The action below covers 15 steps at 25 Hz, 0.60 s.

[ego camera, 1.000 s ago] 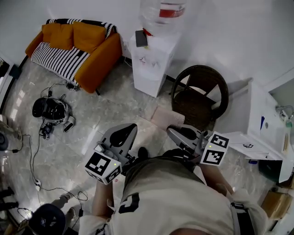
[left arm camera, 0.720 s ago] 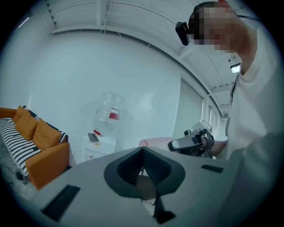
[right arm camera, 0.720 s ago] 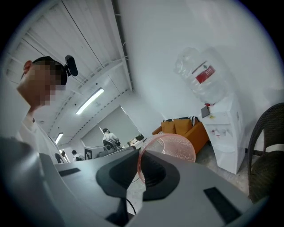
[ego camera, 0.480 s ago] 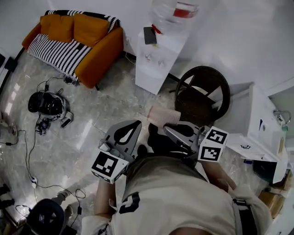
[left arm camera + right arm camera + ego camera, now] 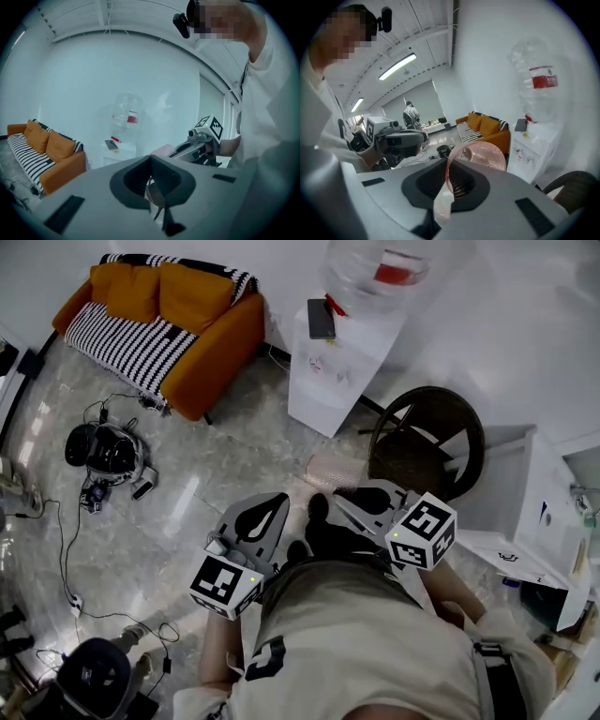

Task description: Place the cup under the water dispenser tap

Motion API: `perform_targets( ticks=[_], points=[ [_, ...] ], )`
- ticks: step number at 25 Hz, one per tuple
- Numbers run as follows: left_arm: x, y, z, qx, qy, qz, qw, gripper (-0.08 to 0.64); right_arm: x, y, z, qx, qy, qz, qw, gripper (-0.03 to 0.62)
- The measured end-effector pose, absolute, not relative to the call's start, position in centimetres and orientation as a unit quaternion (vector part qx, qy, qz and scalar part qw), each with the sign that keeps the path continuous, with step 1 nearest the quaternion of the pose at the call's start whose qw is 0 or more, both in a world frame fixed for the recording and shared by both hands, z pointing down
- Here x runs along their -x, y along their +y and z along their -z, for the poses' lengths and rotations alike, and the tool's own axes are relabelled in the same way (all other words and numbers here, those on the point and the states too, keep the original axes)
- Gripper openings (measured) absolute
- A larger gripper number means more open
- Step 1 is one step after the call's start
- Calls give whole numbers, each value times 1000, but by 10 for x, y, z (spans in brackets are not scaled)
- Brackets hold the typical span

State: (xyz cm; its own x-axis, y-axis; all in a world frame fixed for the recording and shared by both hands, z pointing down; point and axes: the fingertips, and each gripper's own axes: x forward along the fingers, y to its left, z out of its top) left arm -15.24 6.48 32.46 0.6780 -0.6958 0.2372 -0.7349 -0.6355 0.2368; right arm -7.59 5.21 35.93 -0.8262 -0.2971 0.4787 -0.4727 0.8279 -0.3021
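My right claw (image 5: 449, 180) is pinching the cup (image 5: 485, 157): the jaws are closed on the cup's thin wall at the rim, with one jaw inside the mouth and the other outside. The cup is translucent and pink, and I can see the room through it. It juts forward from the jaw tips, tilted rather than upright, held in the air over the pale, glossy floor (image 5: 187, 502).

From my head view the cup is a faint pink patch just ahead of the right claw's tips, between my body and the water dispenser (image 5: 337, 381). It is well apart from the dispenser and not under the taps. The dispenser is a white cabinet standing against the wall, with a big clear bottle (image 5: 380, 273) upside down on top; the bottle carries a red label. A dark phone (image 5: 322, 319) lies flat on the cabinet's top beside the bottle. The small taps on the front face are too tiny for me to make out well.

My left claw (image 5: 151, 174) is pressed together and I see nothing between its jaws. It sits beside the right claw at about the same level, pointing the same general way, the two apart and not touching.

A dark wicker chair (image 5: 427, 442) stands just to the right of the dispenser. An orange sofa (image 5: 187, 343) with a black-and-white striped cover is along the wall to the left. A dark rounded device (image 5: 108, 451) with cables lies on the floor in front of the sofa
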Motion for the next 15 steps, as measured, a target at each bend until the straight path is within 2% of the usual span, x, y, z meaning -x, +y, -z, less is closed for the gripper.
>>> perform_targets(
  ticks=[4, 9, 15],
  points=[
    [132, 25, -335, -903, -381, -86, 177, 57, 55, 16, -375, -214, -929, -152, 259, 35],
    [100, -42, -339, -904, -367, -105, 192, 57, 23, -37, -392, -214, -925, -160, 269, 35],
    [79, -117, -336, -893, -394, -109, 188, 57, -10, -95, -396, -201, -925, -117, 299, 35]
  ],
)
